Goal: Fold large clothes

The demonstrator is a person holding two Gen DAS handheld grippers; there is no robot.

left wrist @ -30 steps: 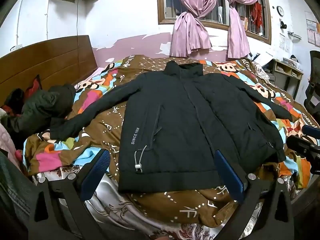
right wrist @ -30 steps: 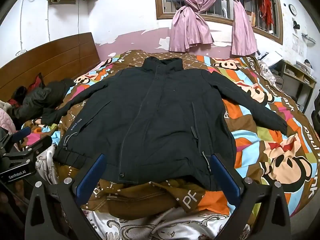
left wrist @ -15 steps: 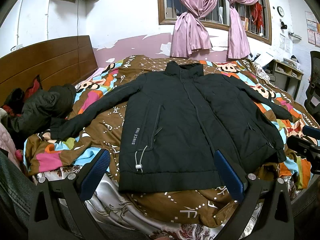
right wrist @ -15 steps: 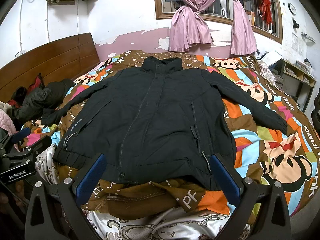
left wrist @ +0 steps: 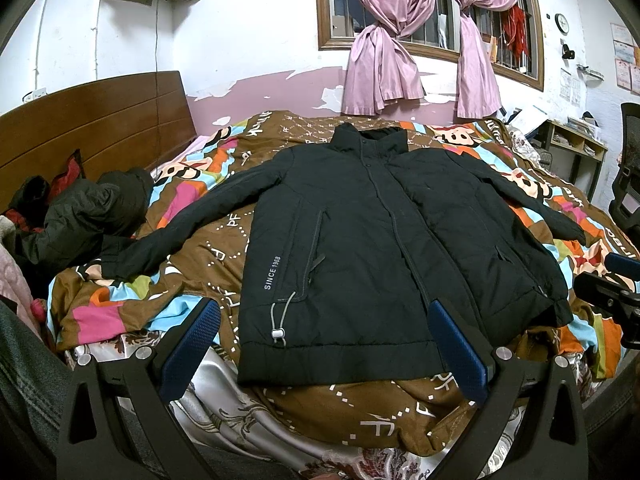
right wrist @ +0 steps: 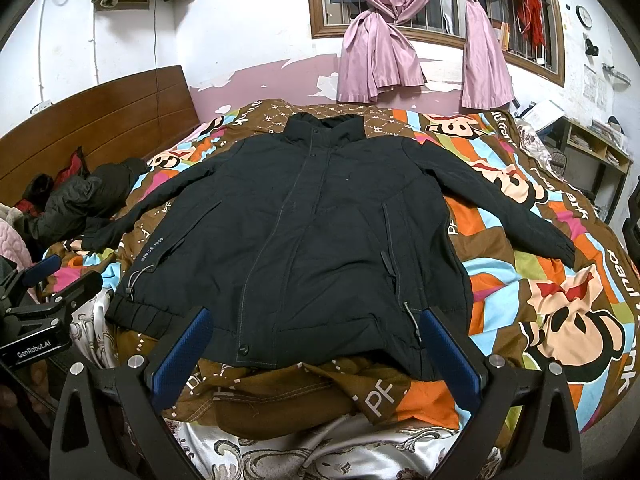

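A black zipped jacket (left wrist: 360, 232) (right wrist: 312, 232) lies flat, front up, on the bed, collar toward the far wall and both sleeves spread out to the sides. Its hem faces me at the near edge. My left gripper (left wrist: 324, 344) hovers open just before the hem, toward the jacket's left half, holding nothing. My right gripper (right wrist: 316, 348) is open too, over the hem's right half, with nothing between its blue-padded fingers (right wrist: 448, 356). Each gripper shows at the edge of the other's view: the right gripper (left wrist: 612, 300) and the left gripper (right wrist: 36, 312).
A colourful cartoon-print quilt (left wrist: 192, 200) (right wrist: 540, 280) covers the bed. A dark heap of clothes (left wrist: 80, 216) lies by the wooden headboard (left wrist: 100, 120) on the left. Pink curtains (left wrist: 384, 40) hang at the window; a shelf (left wrist: 576, 148) and chair (left wrist: 628, 184) stand at right.
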